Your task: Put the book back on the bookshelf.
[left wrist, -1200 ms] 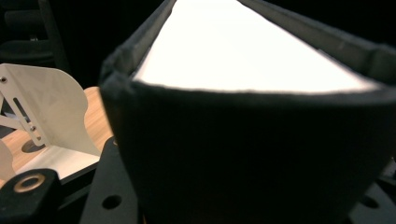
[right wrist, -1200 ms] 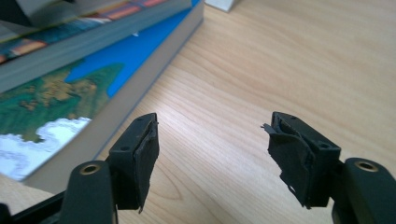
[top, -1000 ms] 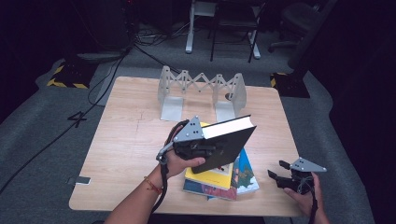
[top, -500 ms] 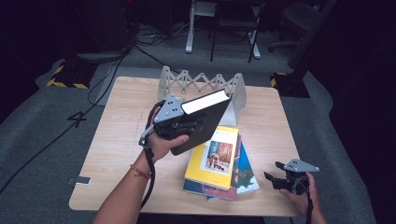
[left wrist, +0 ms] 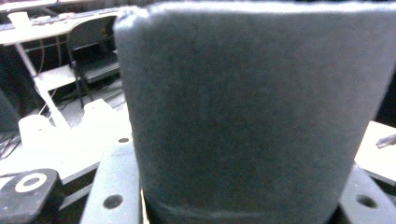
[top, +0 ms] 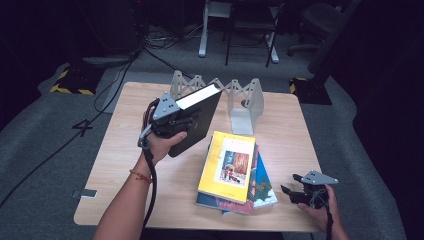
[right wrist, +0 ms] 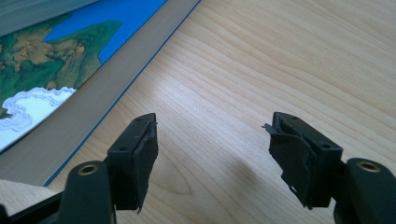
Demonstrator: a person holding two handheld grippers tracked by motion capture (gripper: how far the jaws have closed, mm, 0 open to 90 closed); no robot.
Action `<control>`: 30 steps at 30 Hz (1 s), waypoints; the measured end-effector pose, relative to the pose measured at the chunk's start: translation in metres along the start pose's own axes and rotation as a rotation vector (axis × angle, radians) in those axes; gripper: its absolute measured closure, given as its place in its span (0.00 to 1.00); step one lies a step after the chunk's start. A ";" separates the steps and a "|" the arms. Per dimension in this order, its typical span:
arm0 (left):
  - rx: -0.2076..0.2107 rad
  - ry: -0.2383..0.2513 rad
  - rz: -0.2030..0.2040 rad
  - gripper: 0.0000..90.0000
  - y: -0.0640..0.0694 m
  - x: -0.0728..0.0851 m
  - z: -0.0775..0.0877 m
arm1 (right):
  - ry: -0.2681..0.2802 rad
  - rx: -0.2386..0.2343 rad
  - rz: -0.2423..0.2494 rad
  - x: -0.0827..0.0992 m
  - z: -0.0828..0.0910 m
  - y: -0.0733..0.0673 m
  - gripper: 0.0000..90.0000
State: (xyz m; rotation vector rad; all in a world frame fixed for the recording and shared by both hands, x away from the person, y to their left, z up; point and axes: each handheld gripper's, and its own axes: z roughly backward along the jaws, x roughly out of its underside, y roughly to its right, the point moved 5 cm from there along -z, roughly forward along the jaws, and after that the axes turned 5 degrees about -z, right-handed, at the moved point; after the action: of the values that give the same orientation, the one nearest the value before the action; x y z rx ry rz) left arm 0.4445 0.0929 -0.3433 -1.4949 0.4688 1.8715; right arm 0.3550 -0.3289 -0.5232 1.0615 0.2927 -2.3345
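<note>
A thick black book (top: 196,122) with white page edges hangs tilted above the table's left middle, and my left gripper (top: 172,120) is shut on it. In the left gripper view the book's dark cover (left wrist: 243,112) stands right in front of the camera. A stack of books lies flat near the front edge, with a yellow book (top: 228,165) on top and a blue-green one (right wrist: 42,60) lower down. My right gripper (top: 292,194) rests low at the front right, open, with bare wood between its fingertips (right wrist: 140,154).
A grey zigzag folding book rack (top: 235,97) stands at the back of the wooden table (top: 125,150). Chairs, desk legs and cables lie on the dark floor beyond. Bare wood shows left of the stack and at the right side.
My left gripper has carried the black book off the stack, up and toward the back left near the rack. The yellow book now lies uncovered. The right gripper has stayed put.
</note>
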 end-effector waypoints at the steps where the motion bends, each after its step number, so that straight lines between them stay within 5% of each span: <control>1: -0.016 -0.004 0.007 0.59 -0.003 0.002 -0.002 | -0.003 0.000 0.004 0.000 -0.001 -0.001 0.37; 15: -0.167 -0.066 0.071 0.59 -0.050 0.021 -0.026 | -0.014 -0.003 0.016 0.002 -0.003 -0.003 0.37; 26: -0.240 -0.171 -0.017 0.59 -0.061 0.034 -0.059 | -0.016 -0.001 0.028 0.002 -0.004 -0.004 0.38; 30: -0.243 -0.168 0.009 0.59 -0.064 0.037 -0.066 | -0.019 -0.002 0.031 0.003 -0.004 -0.004 0.38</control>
State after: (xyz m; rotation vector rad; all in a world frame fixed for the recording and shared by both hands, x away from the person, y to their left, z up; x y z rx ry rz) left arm 0.5322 0.1043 -0.3877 -1.4725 0.1738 2.0995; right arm 0.3537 -0.3251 -0.5282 1.0350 0.2695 -2.3150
